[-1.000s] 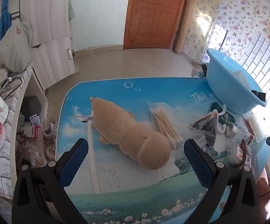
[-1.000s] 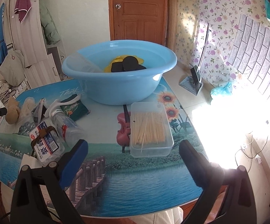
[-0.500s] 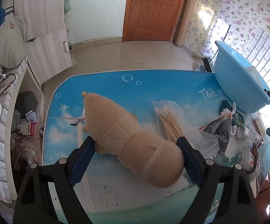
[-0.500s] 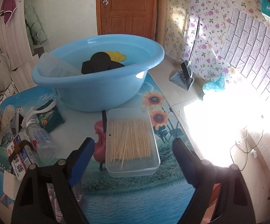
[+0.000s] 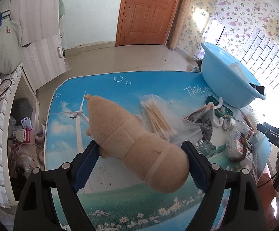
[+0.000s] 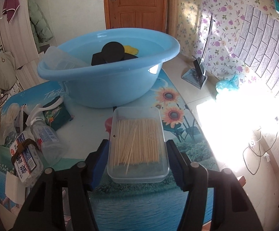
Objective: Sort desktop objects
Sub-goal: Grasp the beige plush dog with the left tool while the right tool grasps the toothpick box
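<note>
My left gripper [image 5: 141,165] has blue pads on black arms, and the plush toy [image 5: 137,146] is tan with paler bands. The table [image 5: 104,88] shows a blue sky, white windmill and daisies; in my right view it has sunflowers. The basin [image 6: 108,84] is light blue. The toothpick box [image 6: 137,144] is clear, with pale yellow sticks. The door [image 6: 135,3] is orange-brown.

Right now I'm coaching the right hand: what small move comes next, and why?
Probably finish closing, then lift. The right gripper is closing with the clear plastic box of wooden sticks between its blue pads, which sit at its side walls; firm contact isn't certain. The light-blue plastic basin stands just behind.
</note>
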The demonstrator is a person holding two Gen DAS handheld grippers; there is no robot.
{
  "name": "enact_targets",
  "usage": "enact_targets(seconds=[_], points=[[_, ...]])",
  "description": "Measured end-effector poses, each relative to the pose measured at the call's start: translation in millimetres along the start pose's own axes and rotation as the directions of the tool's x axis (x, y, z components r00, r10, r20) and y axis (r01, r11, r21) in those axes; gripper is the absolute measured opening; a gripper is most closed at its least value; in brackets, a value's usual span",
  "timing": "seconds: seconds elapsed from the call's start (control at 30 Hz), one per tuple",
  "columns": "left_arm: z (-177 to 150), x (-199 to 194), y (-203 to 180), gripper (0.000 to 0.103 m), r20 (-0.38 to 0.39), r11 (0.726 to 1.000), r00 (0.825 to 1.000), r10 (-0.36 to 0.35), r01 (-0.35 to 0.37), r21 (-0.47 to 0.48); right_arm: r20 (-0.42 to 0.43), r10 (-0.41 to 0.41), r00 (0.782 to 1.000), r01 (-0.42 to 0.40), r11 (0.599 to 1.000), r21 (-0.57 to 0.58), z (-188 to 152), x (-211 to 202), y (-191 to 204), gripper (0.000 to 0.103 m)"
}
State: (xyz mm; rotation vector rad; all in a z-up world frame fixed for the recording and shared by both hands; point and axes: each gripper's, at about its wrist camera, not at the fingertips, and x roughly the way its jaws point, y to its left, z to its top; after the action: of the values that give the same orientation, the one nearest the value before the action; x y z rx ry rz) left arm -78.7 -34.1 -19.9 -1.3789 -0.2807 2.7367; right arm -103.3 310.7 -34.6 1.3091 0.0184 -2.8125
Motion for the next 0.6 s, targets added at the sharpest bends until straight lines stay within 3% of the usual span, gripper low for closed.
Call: enact_targets(seconds=[0.6], points=[[-37.2, -36.1, -69.0, 0.086, -0.008, 0.988, 0.993, -0.118, 0.118, 0.098, 0.022, 0.047, 0.999, -0.047, 0.999, -0.017, -13.9, -22.3, 2.2, 0.058]])
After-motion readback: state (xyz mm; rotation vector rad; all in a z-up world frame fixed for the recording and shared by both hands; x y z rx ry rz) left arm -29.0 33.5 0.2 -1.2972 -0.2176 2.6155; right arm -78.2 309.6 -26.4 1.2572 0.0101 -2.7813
